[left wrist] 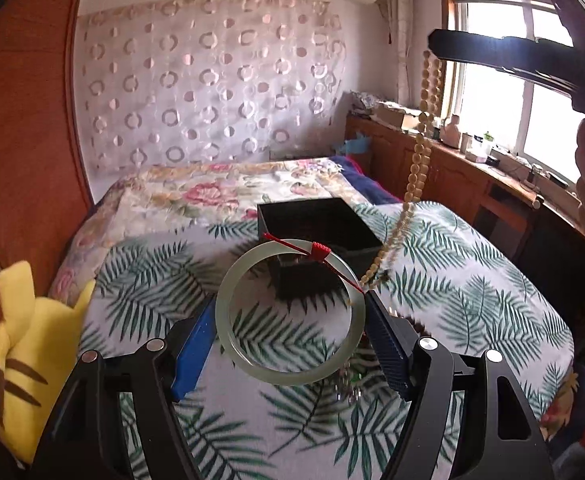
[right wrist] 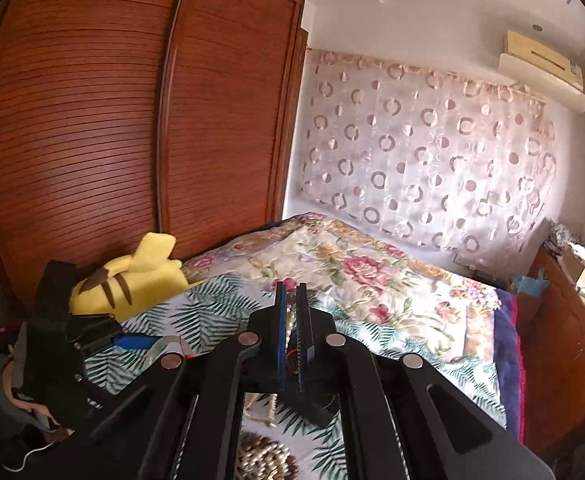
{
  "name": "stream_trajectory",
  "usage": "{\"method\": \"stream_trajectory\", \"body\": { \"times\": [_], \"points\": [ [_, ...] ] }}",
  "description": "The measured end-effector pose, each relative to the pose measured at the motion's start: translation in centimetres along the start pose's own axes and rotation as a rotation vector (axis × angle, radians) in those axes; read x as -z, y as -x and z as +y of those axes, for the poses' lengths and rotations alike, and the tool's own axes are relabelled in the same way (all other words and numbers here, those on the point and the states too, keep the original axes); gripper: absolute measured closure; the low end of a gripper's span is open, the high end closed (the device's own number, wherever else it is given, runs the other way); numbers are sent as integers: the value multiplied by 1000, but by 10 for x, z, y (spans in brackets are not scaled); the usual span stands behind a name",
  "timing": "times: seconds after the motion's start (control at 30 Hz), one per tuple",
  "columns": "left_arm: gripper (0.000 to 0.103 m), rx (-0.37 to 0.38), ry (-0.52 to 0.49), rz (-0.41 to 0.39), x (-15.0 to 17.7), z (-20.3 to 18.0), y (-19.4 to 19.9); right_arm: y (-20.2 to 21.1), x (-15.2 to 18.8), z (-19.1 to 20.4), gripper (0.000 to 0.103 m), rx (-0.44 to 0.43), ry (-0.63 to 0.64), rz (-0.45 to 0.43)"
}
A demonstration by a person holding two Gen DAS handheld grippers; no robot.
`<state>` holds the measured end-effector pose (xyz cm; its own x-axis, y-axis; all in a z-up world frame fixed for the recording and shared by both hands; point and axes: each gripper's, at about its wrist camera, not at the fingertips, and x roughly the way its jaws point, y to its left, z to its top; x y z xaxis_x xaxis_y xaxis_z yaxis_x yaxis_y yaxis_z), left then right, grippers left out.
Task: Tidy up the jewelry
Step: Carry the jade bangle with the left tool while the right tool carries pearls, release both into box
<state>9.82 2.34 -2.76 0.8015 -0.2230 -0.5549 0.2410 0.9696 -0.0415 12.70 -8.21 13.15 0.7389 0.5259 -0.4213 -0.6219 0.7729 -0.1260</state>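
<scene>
A pale green jade bangle (left wrist: 228, 340) with a red cord tied to it sits between the blue pads of my left gripper (left wrist: 290, 300), which is shut on it above the leaf-print bedspread (left wrist: 472, 300). Beyond it an open black box (left wrist: 316, 220) rests on the bed, with a smaller black piece (left wrist: 304, 280) in front. My right gripper (right wrist: 291, 288) is shut on a long cream bead necklace (right wrist: 289, 322). In the left wrist view that gripper (left wrist: 436, 44) hangs high at the right, and the necklace (left wrist: 422, 148) dangles down to the bed beside the box.
A heap of beaded jewelry (right wrist: 264, 456) lies on the bedspread under my right gripper. A yellow plush toy (left wrist: 32, 352) sits at the bed's left edge by the wooden wardrobe (right wrist: 92, 120). A floral quilt (right wrist: 372, 272) covers the far half. A cluttered wooden sideboard (left wrist: 472, 168) runs under the window.
</scene>
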Motion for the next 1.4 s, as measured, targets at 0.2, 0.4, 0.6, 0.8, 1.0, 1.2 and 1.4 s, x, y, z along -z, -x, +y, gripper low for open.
{"method": "stream_trajectory", "body": {
  "times": [0.2,0.4,0.6,0.8,1.0,1.2,1.4],
  "points": [
    [34,-8,1,-9,-18,1,-10,-17,-19,-19,98,46,-12,2],
    [34,-8,-3,-6,-31,2,-27,-37,-20,-38,98,62,-42,22],
    [34,-5,-17,12,-44,3,-55,-71,8,-48,98,40,-66,93],
    [34,-6,-21,42,-53,7,-90,-111,58,-58,97,-7,-134,186],
    [34,11,-18,87,-60,10,-126,-138,92,-70,84,-47,-197,240],
    [34,25,-45,124,-65,4,-154,-137,101,-78,67,-68,-224,228],
    [34,32,-80,165,-63,-7,-172,-126,109,-85,67,-66,-221,224]
  ]
}}
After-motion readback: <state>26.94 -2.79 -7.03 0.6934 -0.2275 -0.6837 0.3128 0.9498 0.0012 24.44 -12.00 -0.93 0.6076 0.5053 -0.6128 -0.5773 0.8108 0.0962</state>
